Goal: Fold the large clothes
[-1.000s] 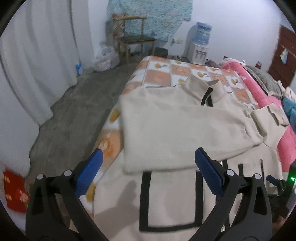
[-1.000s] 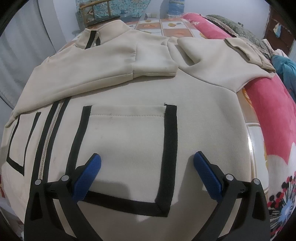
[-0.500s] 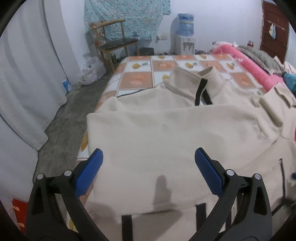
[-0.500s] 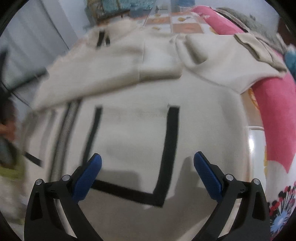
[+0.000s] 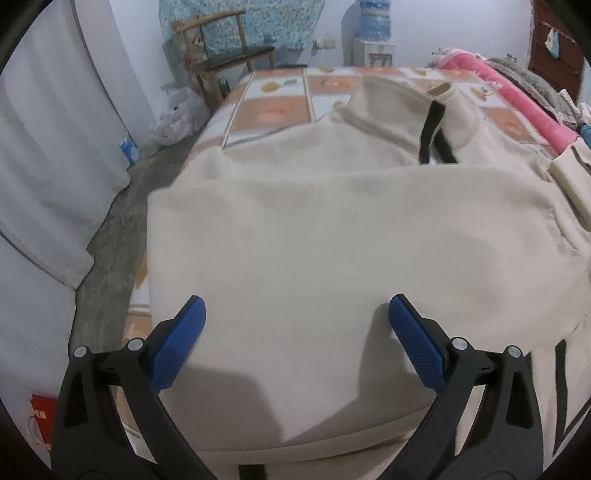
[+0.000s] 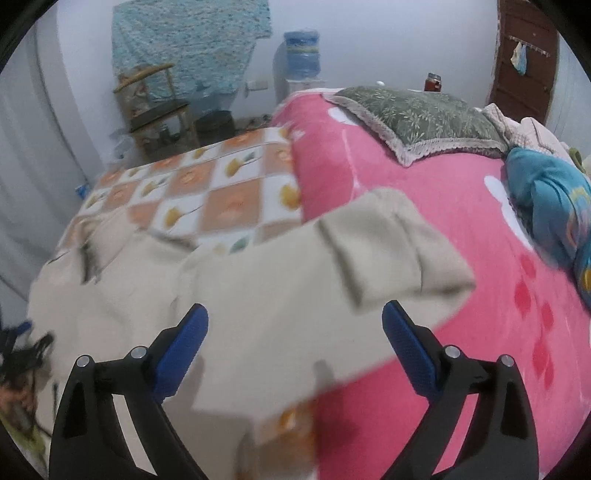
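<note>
A large beige jacket with black trim lies spread on the bed, one sleeve folded across its chest. Its collar with a black zip strip points to the far end. My left gripper is open and empty, just above the folded sleeve. In the right wrist view the other beige sleeve with its cuff lies out over the pink blanket. My right gripper is open and empty, low over that sleeve.
The bed has a checkered orange sheet and a pink blanket. A green pillow and blue clothes lie at the right. A wooden chair, a water dispenser and a white curtain stand around.
My left gripper moved forward over the folded sleeve toward the collar. My right gripper swung right, from the jacket's black-trimmed pocket to the spread right sleeve. Both stayed open.
</note>
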Demonstrator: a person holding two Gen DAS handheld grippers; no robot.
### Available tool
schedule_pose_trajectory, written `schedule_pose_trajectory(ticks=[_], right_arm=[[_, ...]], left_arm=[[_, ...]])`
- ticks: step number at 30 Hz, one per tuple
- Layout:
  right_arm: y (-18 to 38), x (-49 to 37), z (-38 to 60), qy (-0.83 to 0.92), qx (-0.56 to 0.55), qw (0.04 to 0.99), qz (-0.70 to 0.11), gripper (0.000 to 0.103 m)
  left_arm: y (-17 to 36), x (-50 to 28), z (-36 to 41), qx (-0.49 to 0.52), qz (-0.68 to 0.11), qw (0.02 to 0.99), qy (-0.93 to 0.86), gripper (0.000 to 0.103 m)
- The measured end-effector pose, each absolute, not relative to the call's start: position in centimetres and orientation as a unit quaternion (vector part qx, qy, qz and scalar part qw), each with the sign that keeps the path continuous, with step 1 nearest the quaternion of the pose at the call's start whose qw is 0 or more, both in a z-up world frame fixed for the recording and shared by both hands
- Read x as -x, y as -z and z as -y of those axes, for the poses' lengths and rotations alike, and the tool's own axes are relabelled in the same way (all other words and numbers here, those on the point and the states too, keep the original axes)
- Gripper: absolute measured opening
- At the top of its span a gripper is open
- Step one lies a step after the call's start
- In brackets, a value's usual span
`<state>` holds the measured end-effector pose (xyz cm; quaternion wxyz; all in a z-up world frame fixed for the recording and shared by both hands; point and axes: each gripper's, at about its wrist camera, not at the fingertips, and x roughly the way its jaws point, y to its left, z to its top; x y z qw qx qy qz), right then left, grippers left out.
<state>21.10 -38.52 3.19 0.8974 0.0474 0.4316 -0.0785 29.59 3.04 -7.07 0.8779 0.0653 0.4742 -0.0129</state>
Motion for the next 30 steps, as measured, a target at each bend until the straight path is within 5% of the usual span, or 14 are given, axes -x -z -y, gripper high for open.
schedule_pose_trajectory(ticks=[9,21,24,30], right_arm=[[2.0,-29.0,41.4,0.127,0.011,0.861,-0.492,0.081],[2.6,-28.0,44.2,0.151,-0.015,0.852,-0.501,0.036],[2.2,-28.1,44.2,0.154,-0.018,0.852,-0.5,0.011],[-1.8,-25.9,44.9,0.144,-0.057,0.871,-0.466,0.008]], left_arm=[[7.4,-29.6,-3.6,-0.044,-0.474,0.879,0.022,0.097],[7.3,-29.8,-3.6,-0.041,-0.474,0.879,0.022,0.097],[7.3,-29.8,-3.5,-0.04,-0.474,0.879,0.021,0.097],[7.4,-29.7,-3.5,-0.038,-0.47,0.881,0.021,0.097]])
